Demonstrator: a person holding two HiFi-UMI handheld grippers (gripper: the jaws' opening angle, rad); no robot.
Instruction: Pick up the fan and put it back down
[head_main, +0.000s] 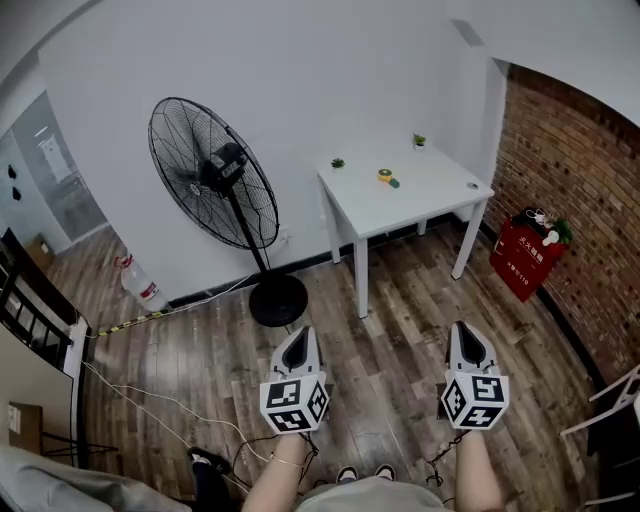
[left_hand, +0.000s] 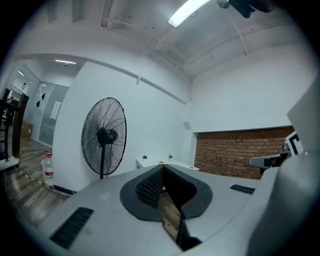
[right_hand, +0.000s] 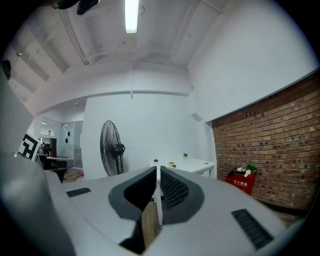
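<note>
While left tool (head_main: 297, 340) and right tool (head_main: 467, 336) sit closed, empty: fan (head_main: 213, 180), likely top-heavy, rigid; best gripped at pole (head_main: 250, 236).

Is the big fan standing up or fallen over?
Standing up: the pedestal fan rises on its pole from a round base flat on the wood floor.

You hold two claws: a left claw (head_main: 298, 342) and a right claw (head_main: 468, 340). Ahead of you stand one fan (head_main: 213, 172), one white worktop (head_main: 440, 192), one red box (head_main: 522, 260) and one water bottle (head_main: 142, 284). On the worktop you can count two small plants, a near plant (head_main: 338, 162) and a far plant (head_main: 419, 139), plus one yellow object (head_main: 387, 177).
</note>
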